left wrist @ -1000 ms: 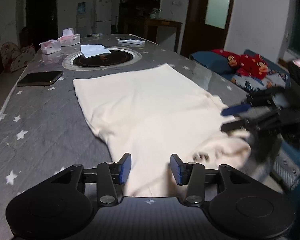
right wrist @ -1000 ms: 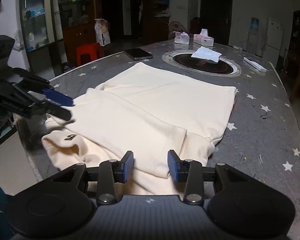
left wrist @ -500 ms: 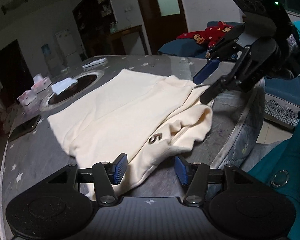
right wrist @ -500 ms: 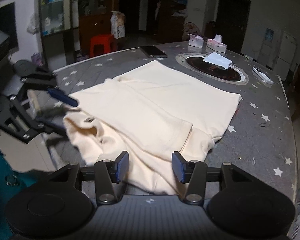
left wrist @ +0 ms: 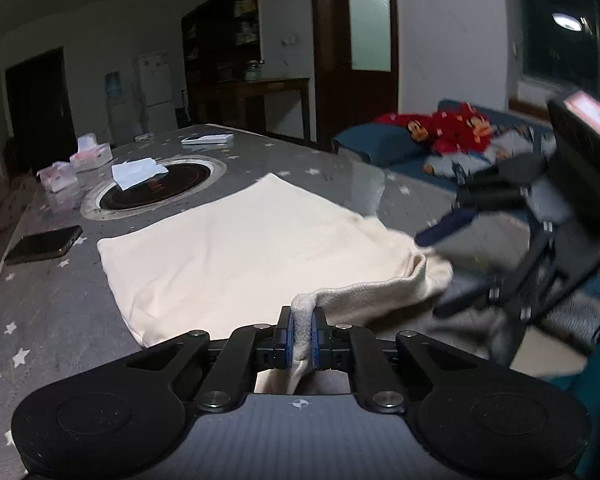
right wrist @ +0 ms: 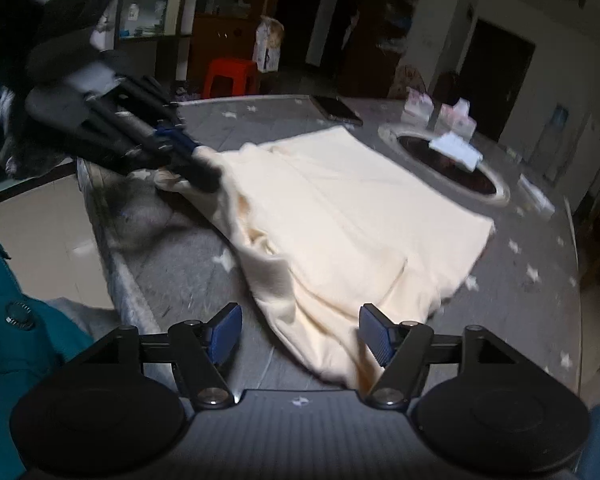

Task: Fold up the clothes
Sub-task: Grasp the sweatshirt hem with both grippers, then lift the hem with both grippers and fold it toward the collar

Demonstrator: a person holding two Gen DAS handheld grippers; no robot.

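Note:
A cream garment lies partly folded on the grey star-patterned table; it also shows in the right wrist view. My left gripper is shut on a bunched edge of the garment at the near table edge, and it also shows in the right wrist view, pinching that corner. My right gripper is open wide, with its jaws on either side of the garment's near right corner. It appears blurred in the left wrist view, open beside the cloth.
A black phone lies left of the garment. A round inset burner holds a white tissue. Pink tissue boxes stand behind. A sofa with red clothes is to the right. A red stool stands beyond the table.
My left gripper has closed on the garment's near edge and bunched it up. My right gripper has opened wider and moved in over the garment's other near corner.

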